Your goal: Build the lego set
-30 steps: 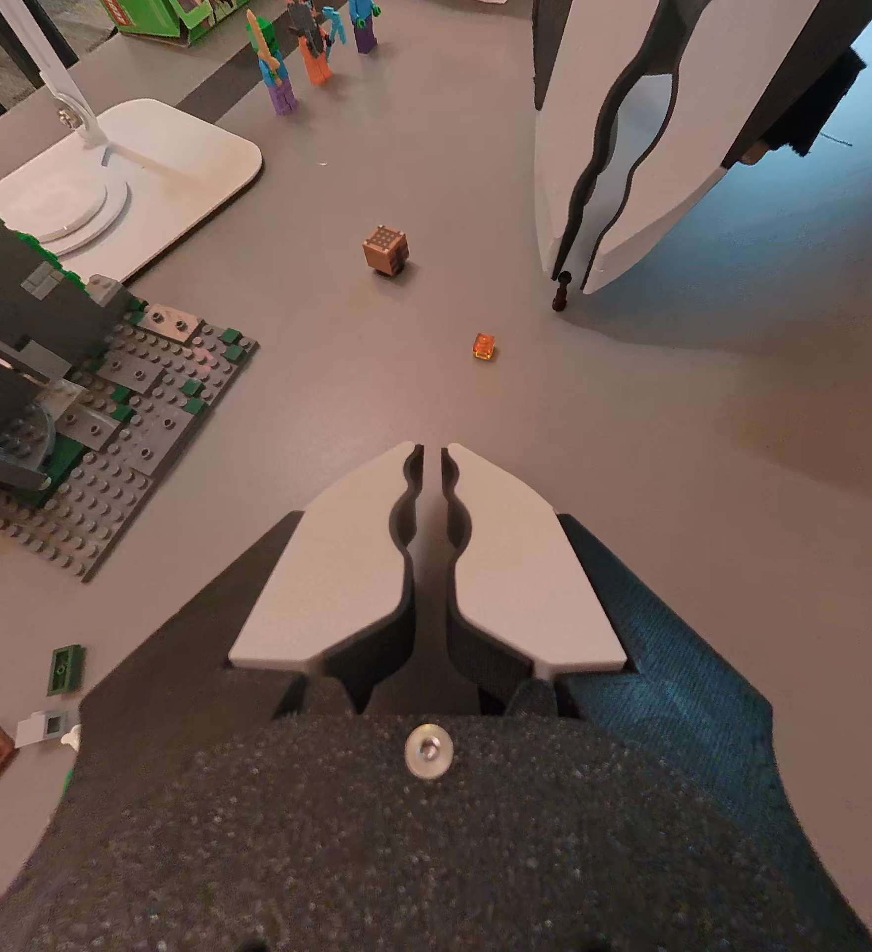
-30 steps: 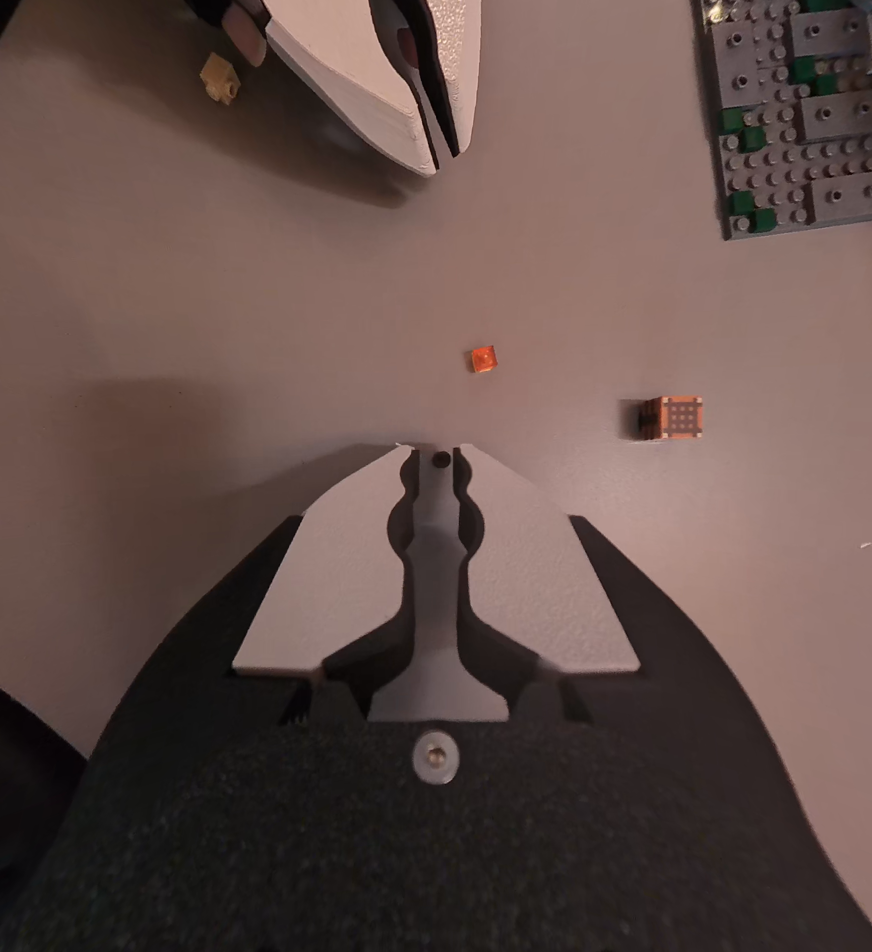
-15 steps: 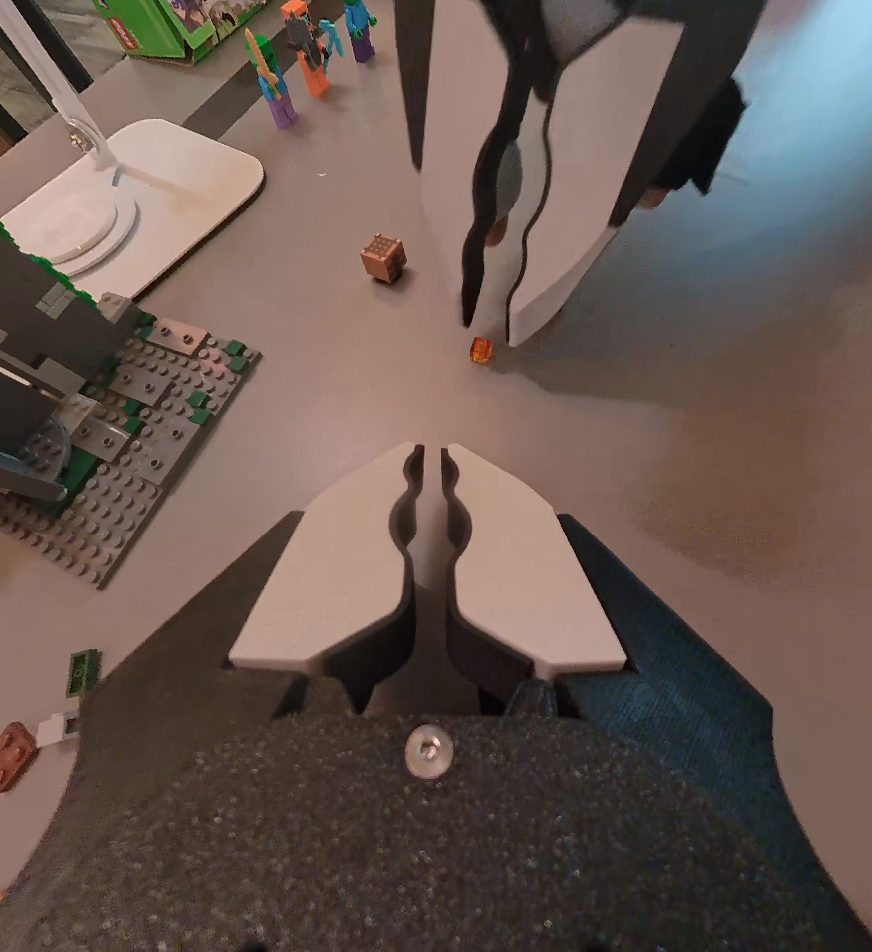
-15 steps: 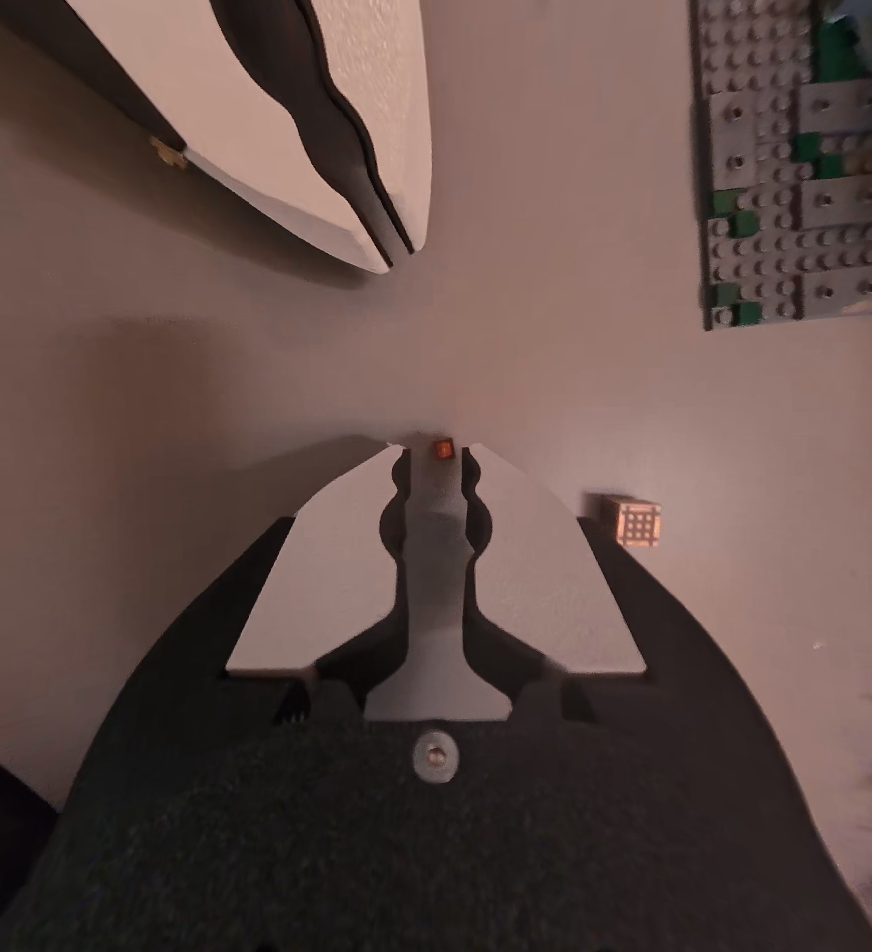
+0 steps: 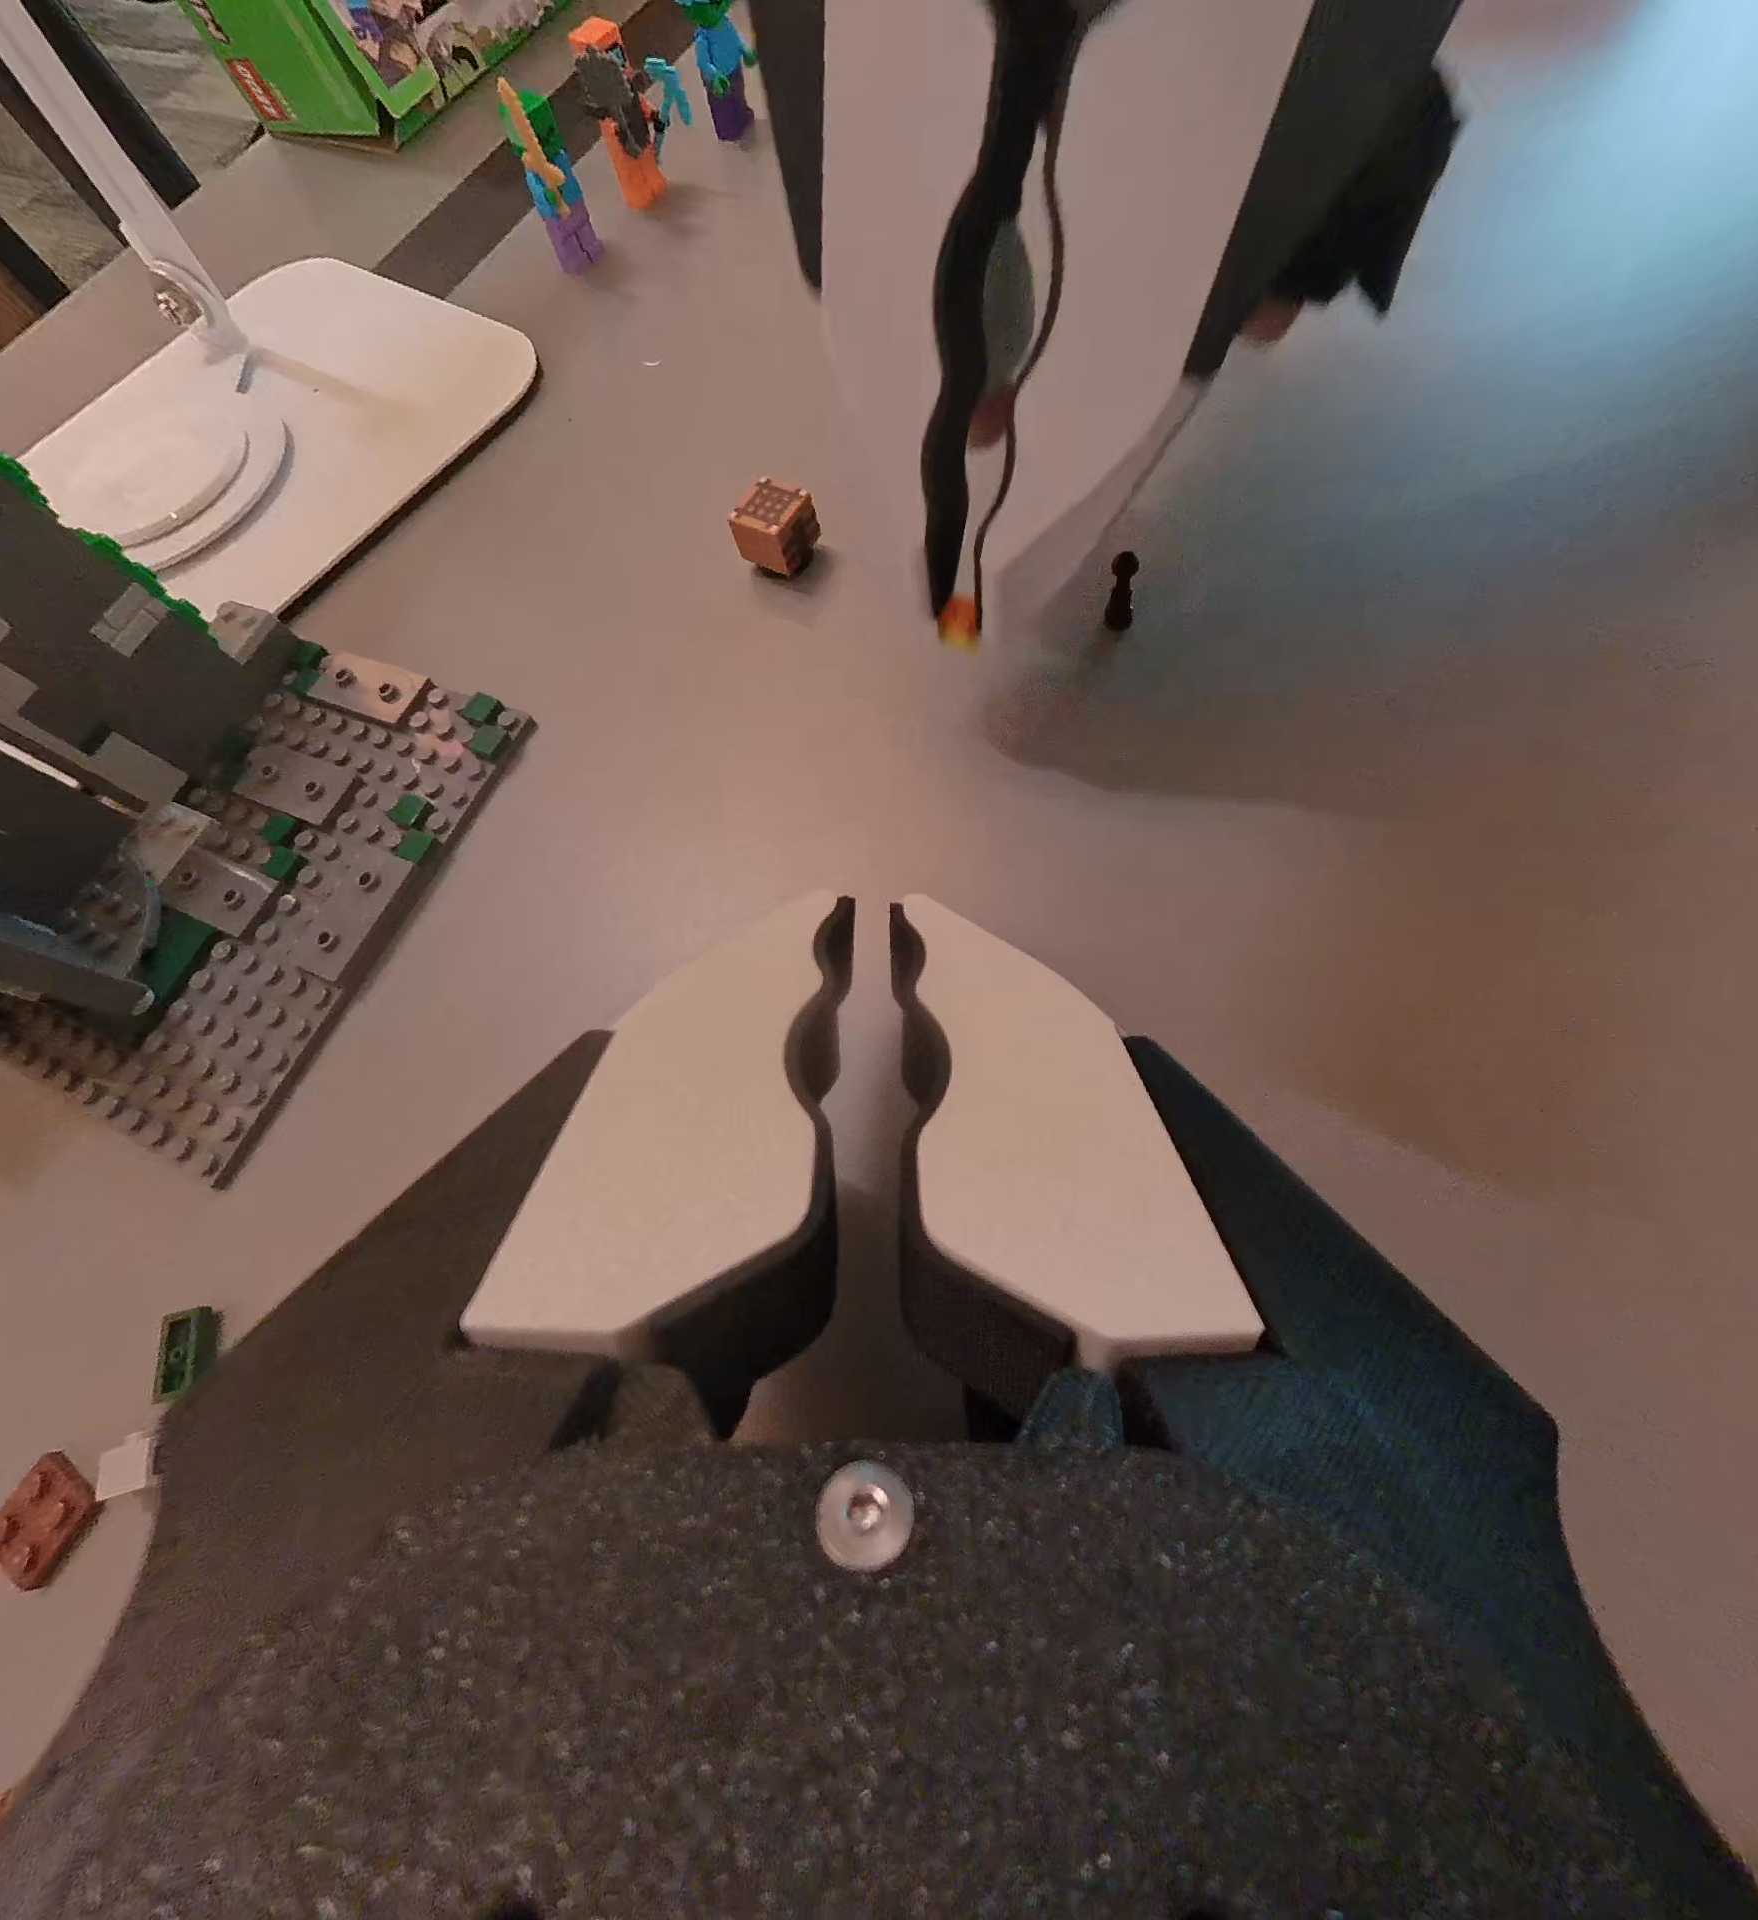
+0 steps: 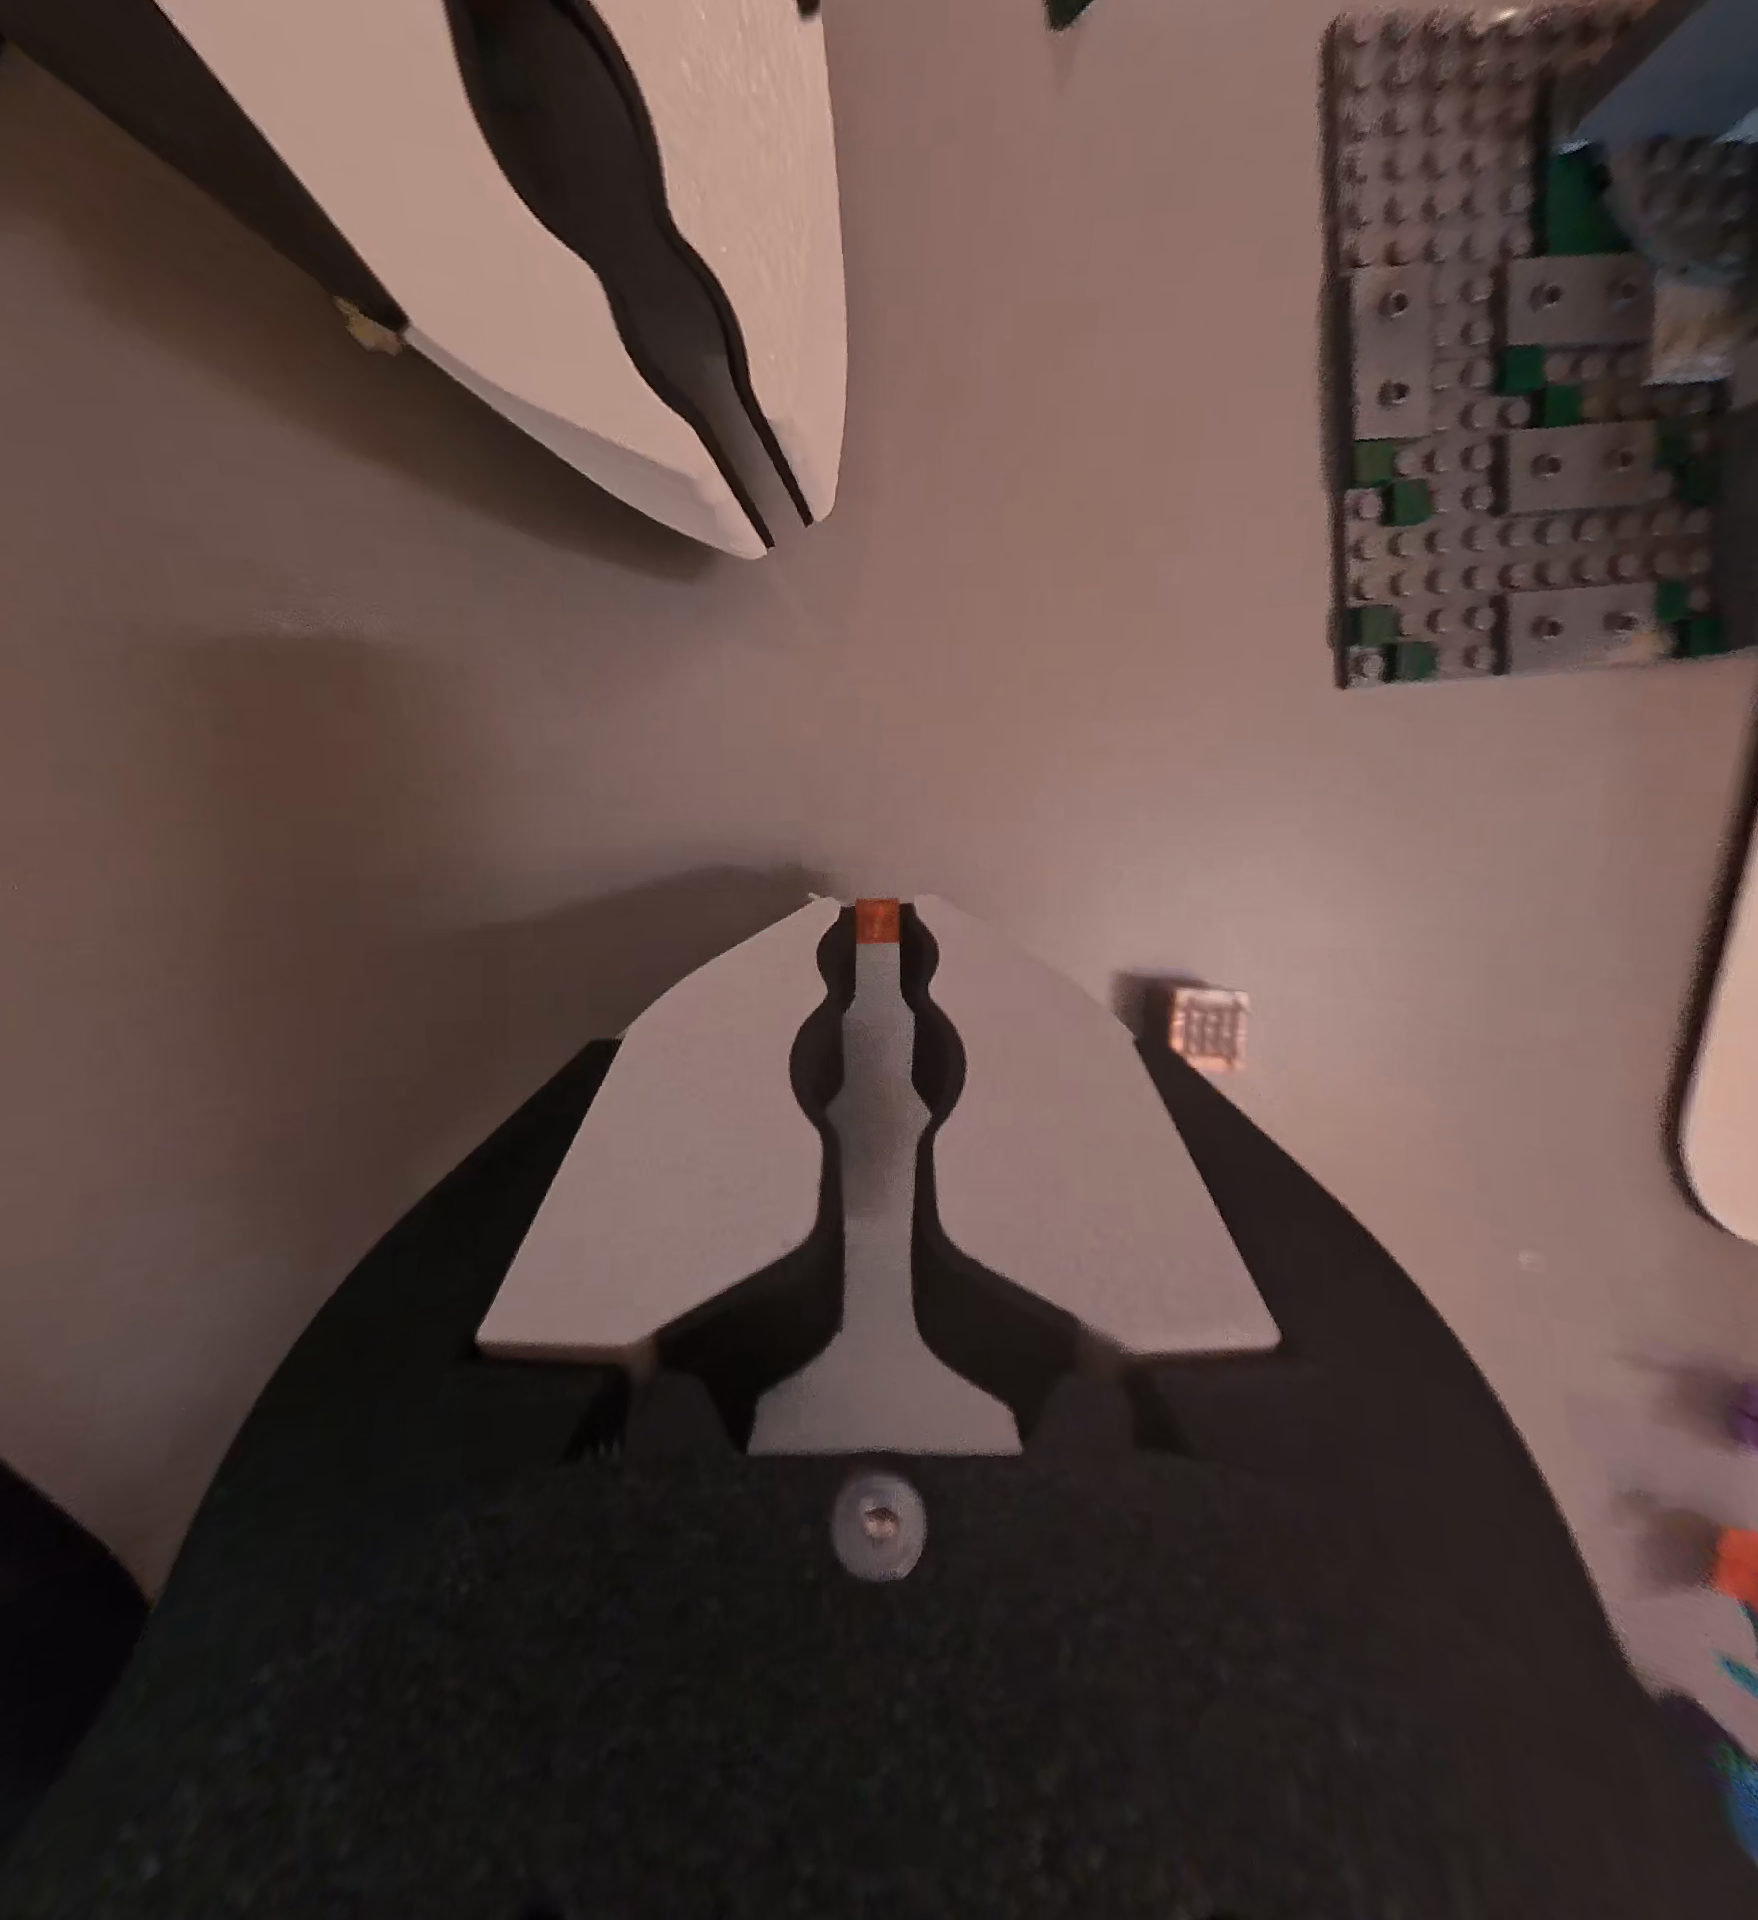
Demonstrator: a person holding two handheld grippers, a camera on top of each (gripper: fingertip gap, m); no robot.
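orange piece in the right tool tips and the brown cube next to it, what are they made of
The orange piece, pinched between the right tool tips, looks like translucent glossy plastic: it glows at its edges. The brown cube looks like opaque matte plastic, with a printed grid face on top. Blur leaves both finishes uncertain.

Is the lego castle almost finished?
Not yet. The grey build already has walls on its studded baseplate. The right gripper is pinching a tiny orange piece. A brown cube and a dark peg wait loose on the table.
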